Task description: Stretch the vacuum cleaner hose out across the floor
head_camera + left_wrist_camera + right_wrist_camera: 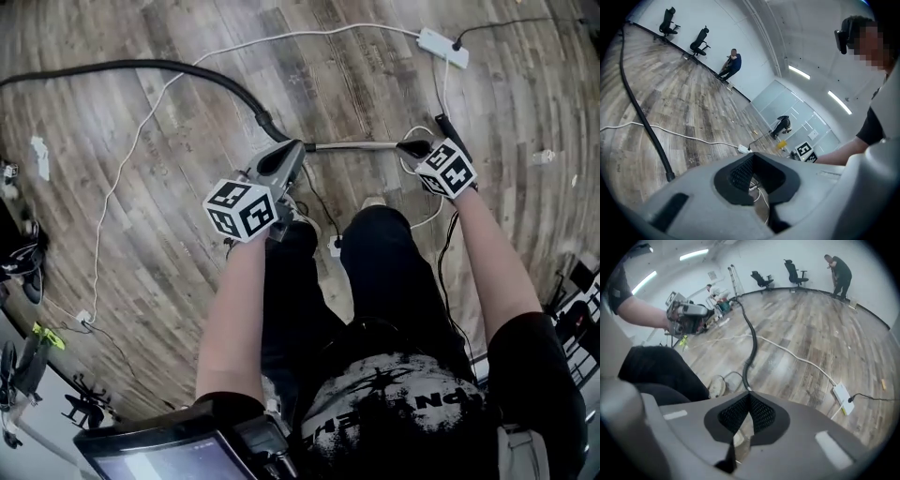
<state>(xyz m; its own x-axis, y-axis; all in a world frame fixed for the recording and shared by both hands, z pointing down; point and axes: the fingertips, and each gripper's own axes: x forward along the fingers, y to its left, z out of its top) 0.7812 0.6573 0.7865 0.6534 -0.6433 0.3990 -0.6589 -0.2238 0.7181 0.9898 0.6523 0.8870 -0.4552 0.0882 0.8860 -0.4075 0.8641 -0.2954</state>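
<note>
The black vacuum hose (141, 64) curves over the wood floor from the far left and joins a thin metal tube (356, 145). My right gripper (412, 148) is shut at the tube's right end. In the right gripper view the hose (752, 341) runs away from the closed gripper (749, 397). My left gripper (292, 150) is shut with nothing between its fingers. It is held up off the floor. From the head view it overlaps the hose-tube joint. In the left gripper view the hose (642, 122) passes left of the gripper (757, 180).
A white cable (281, 37) leads to a power strip (442, 47) on the far floor, with thinner cables looping near my shoes (375, 202). Clutter lies at the left edge (23, 253). Office chairs (794, 270) and a person (839, 270) stand by the far wall.
</note>
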